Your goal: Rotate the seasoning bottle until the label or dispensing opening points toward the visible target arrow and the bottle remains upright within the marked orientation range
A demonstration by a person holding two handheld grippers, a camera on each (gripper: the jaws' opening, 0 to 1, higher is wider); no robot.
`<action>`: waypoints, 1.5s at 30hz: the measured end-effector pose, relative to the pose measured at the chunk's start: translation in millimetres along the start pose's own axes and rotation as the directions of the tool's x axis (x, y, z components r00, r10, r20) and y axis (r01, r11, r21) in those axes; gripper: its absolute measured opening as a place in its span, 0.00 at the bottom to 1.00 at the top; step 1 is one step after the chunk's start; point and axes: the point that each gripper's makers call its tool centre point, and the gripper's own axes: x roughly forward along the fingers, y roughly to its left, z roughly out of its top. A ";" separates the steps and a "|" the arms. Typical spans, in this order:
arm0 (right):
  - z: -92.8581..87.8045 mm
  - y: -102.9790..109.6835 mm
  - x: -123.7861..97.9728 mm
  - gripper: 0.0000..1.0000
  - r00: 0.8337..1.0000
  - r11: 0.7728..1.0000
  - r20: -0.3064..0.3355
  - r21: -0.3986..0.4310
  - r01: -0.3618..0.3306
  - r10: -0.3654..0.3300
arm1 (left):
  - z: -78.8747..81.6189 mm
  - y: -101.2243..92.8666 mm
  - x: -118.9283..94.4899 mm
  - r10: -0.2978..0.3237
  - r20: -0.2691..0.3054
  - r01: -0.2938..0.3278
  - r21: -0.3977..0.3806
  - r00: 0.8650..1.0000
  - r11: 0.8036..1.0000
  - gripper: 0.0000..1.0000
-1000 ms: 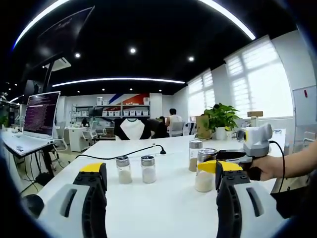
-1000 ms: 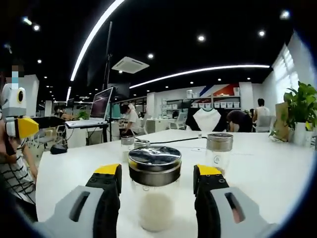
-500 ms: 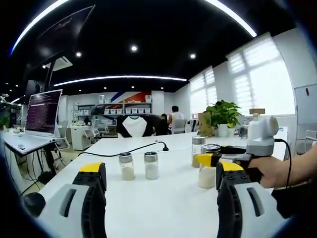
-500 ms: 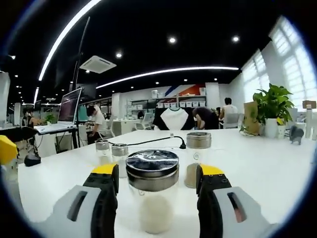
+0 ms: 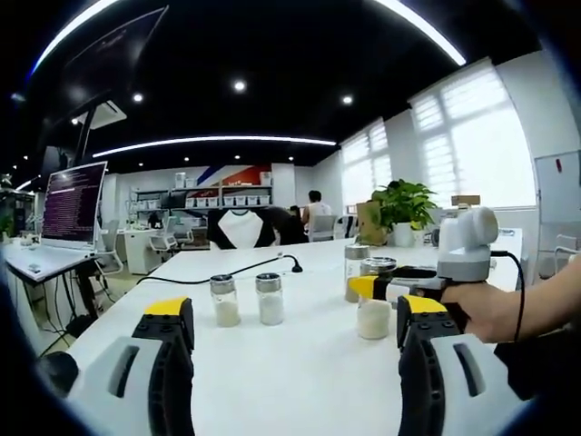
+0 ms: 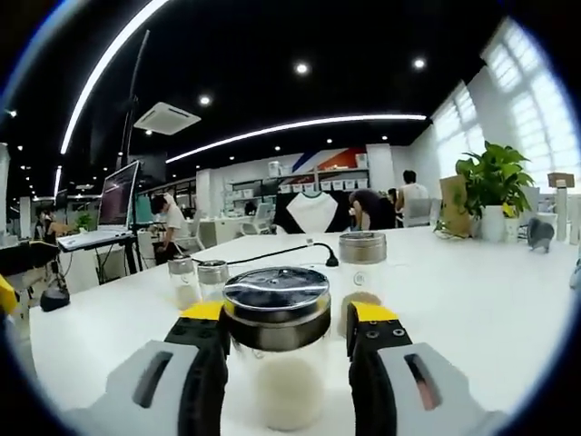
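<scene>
The right tool (image 6: 283,331) has closed, clamping the upright seasoning bottle (image 6: 277,350), so rotation can begin; the left tool (image 5: 295,313), jaws apart, idles at 6 o'clock.

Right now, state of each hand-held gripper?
Left hand-held gripper: open, holding nothing, above the white table.
Right hand-held gripper: shut on the seasoning bottle, which stands upright.

The bottle (image 6: 277,363) is clear glass with white powder inside; its lid (image 6: 277,295) is shiny metal; the table (image 6: 472,300) is smooth, white and a bit glossy.
</scene>
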 end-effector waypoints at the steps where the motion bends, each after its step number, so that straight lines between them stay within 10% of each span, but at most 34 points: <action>1: 0.5 1.2 -0.3 0.41 1.000 1.000 -0.001 -0.016 0.003 -0.003 | -0.8 0.4 0.0 0.001 -0.005 -0.001 0.004 1.000 1.000 0.98; 45: -1.1 3.1 -3.9 0.41 0.988 0.988 -0.014 -0.029 -0.152 0.152 | 3.2 2.8 -3.4 -0.022 0.029 0.023 -0.022 0.999 1.000 1.00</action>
